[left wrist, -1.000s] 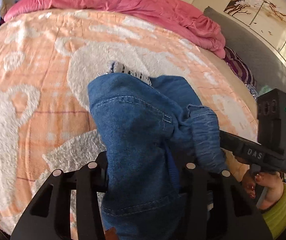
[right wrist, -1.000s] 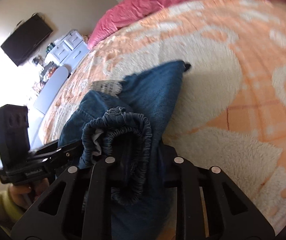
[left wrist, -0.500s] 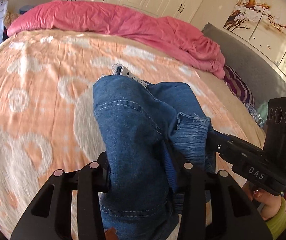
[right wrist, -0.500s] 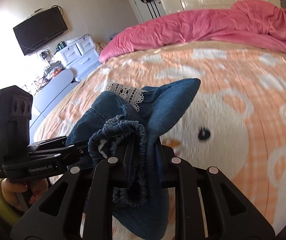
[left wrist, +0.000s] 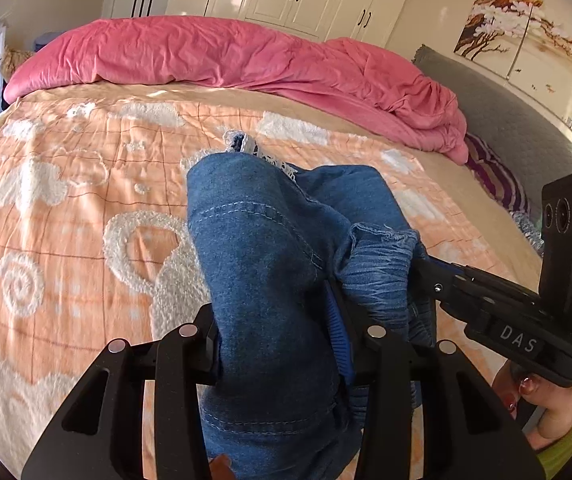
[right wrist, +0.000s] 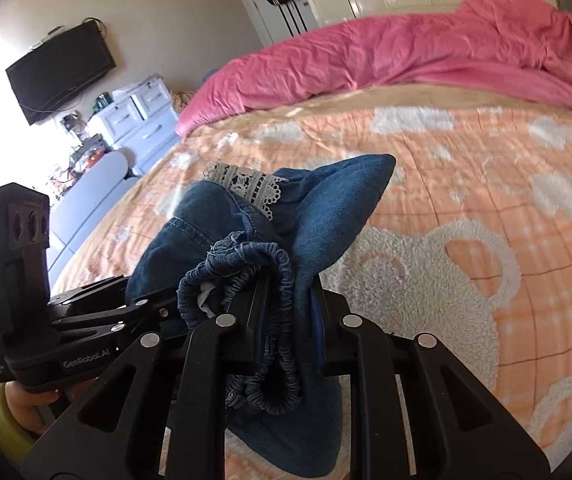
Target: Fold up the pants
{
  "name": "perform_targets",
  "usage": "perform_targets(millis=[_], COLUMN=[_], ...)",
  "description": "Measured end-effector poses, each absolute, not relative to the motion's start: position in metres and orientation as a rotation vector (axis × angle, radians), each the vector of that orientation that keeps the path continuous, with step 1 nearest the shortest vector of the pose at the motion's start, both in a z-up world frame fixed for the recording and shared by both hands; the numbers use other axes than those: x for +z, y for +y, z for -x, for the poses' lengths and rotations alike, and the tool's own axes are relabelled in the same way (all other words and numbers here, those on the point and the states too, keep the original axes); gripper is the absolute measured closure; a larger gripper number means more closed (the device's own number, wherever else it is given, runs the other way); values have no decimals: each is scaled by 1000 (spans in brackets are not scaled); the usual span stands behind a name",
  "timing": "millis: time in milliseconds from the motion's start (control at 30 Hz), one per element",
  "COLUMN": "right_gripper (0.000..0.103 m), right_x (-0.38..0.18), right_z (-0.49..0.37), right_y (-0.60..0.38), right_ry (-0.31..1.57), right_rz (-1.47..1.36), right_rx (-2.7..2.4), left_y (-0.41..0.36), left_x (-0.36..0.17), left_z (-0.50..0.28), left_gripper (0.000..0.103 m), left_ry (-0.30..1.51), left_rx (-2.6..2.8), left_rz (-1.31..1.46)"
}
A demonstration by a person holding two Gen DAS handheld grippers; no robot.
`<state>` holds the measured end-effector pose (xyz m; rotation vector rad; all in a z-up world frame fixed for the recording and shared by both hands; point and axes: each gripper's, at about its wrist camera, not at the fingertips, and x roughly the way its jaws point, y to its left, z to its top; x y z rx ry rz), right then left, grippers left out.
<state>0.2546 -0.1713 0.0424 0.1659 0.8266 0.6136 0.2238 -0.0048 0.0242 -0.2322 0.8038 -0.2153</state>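
Between both sets of jaws, soft, limp denim pants point(left wrist: 270, 280) are bunching; left gripper point(left wrist: 282, 344) and right gripper point(right wrist: 286, 320) are pinching cloth, best retaken at the elastic waistband point(right wrist: 270, 272).

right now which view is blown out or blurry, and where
Right wrist view: window side at far left is blown out white, blanket slightly motion-smeared. Left wrist view: evenly lit, pants sharp; fisheye bends the room edges in both.

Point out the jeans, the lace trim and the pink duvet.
jeans point(left wrist: 270, 264), left wrist view, on the broad denim fold above the fingers.
lace trim point(right wrist: 246, 182), right wrist view, on the white lace strip at the top of the bundle.
pink duvet point(left wrist: 222, 56), left wrist view, on its crumpled middle.
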Motion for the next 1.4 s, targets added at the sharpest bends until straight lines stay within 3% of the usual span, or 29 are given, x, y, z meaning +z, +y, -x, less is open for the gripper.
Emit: perform_targets(millis=[233, 300, 400, 533, 800, 1067, 1400], right_gripper=[88, 86, 62, 58, 49, 44, 24], right_x=[-4, -17, -34, -37, -32, -27, 1], right_z=[-274, -279, -280, -275, -257, -231, -180], right_y=[-176, -185, -194, -195, -207, -222, -225], right_ry=[941, 981, 1029, 1018, 1005, 997, 908], right_rz=[-204, -249, -274, -241, -199, -202, -167], right_rx=[576, 558, 501, 490, 438, 396, 392], left_y=[12, 21, 33, 35, 38, 42, 43], left_x=[-18, -29, -42, -44, -36, -25, -8], left_z=[-236, -238, -238, -236, -218, -193, -150], left_gripper=[64, 54, 37, 34, 17, 10, 5], left_ry=[872, 894, 920, 917, 906, 893, 875], left_rx=[-170, -166, -152, -155, -118, -105, -97], left_rz=[272, 305, 346, 342, 317, 304, 273])
